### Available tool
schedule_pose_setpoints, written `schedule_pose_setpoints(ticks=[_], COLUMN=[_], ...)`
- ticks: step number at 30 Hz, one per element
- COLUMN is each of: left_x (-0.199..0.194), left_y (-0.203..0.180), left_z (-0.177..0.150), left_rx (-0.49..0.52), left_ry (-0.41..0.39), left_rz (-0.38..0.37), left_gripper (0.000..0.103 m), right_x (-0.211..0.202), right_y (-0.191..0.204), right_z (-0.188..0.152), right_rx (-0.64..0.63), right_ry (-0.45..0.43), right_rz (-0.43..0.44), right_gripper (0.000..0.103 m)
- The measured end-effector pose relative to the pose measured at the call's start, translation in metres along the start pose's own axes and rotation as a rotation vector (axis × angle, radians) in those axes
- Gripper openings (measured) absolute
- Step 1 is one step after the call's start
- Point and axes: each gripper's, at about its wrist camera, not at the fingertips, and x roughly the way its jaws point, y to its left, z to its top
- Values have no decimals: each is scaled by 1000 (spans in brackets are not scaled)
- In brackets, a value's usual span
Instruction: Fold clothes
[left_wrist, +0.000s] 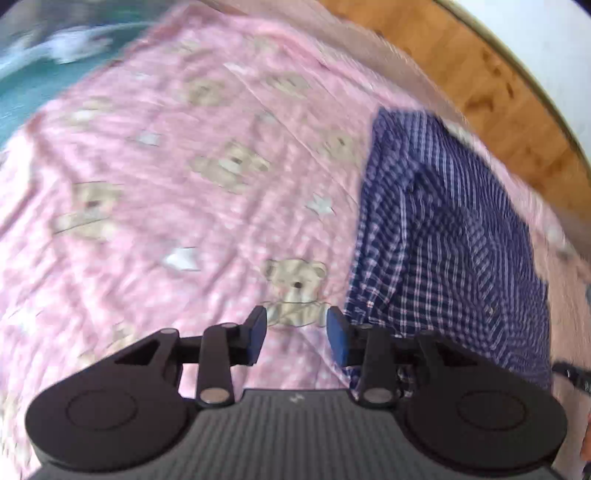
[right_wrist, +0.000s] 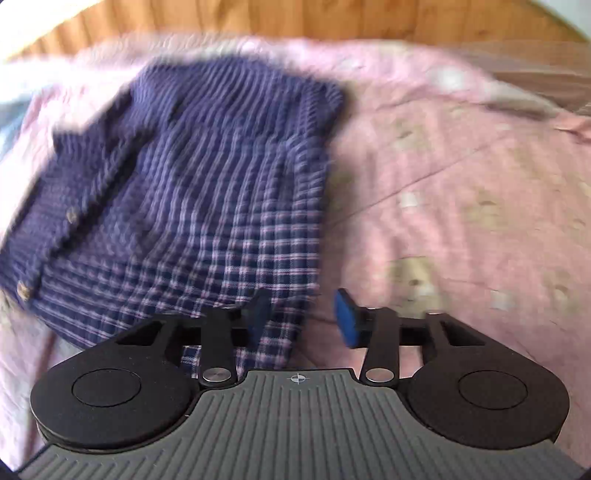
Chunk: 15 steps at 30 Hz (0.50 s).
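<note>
The shirt (right_wrist: 184, 192) lies folded on the pink sheet (right_wrist: 461, 177), near the wooden headboard (right_wrist: 295, 18) at the far side. Both grippers are partly open and hold nothing: the left gripper (left_wrist: 296, 334) over bare sheet, the right gripper (right_wrist: 303, 317) at the shirt's near right edge. I think a finger could catch this thin checked cotton and undo the fold. The 2 brown buttons (right_wrist: 23, 290) are hard.
</note>
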Motion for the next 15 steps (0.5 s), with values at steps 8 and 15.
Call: schedule_pose_setpoints(ticks=[8,15], left_x=[28,2], left_y=[4,7], left_z=[-31,-12], left_rx=[-345,-398], left_ry=[112,46], left_rz=[-224,-312], left_gripper=[51,7], right_x=[-18,-26], right_y=[102,109], right_z=[-64,-59], right_rx=[-717,-820], right_ry=[-59,-52], right_rz=[-147,-171], right_gripper=[66,2])
